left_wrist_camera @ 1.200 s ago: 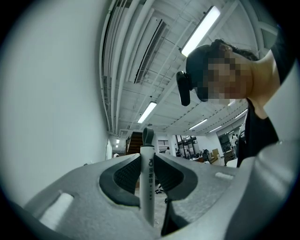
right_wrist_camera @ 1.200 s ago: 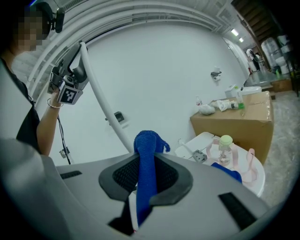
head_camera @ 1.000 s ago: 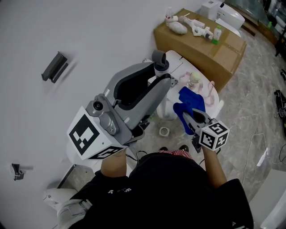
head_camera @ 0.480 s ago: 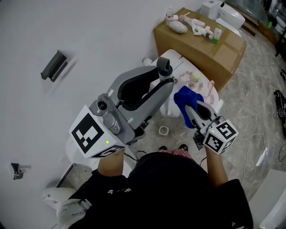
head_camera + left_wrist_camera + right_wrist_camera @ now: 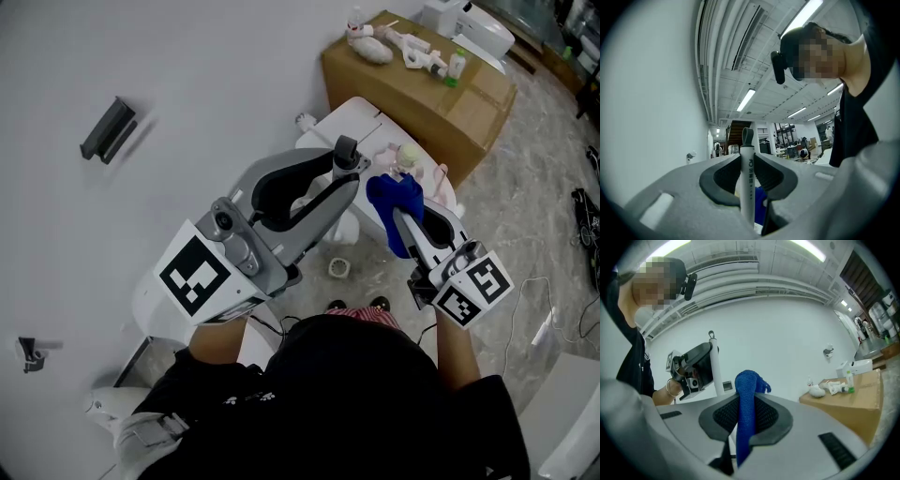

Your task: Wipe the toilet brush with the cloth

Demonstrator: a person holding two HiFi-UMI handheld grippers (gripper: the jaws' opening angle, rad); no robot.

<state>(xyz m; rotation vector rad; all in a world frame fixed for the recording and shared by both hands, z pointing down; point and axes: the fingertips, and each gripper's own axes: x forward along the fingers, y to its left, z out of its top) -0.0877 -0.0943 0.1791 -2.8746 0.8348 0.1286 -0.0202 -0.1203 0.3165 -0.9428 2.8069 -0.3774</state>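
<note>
Left gripper (image 5: 343, 176): jaws clamped on the white shaft of the toilet brush (image 5: 747, 178). The handle stands upright, its grey loop clear above the jaw tips. My reading is that the upright hold leaves the shaft free on every side for a pass of the cloth. The brush head is below the jaws and no view shows it.

Right gripper (image 5: 405, 217): jaws closed on the blue cloth (image 5: 746, 380), with a bunched wad left proud of the tips. That wad looks meant as the wiping face, so fabric meets the handle rather than the pads.

Taking the cardboard box (image 5: 412, 114) as reference, both tools are on the near side of it. The cloth is the closer of the two to the box and sits just beside the brush handle. I cannot tell whether they are touching.

Containers: the box is shut and its contents are hidden. On its lid lie a white figure (image 5: 370, 52) and a small green-capped bottle (image 5: 456, 68).
</note>
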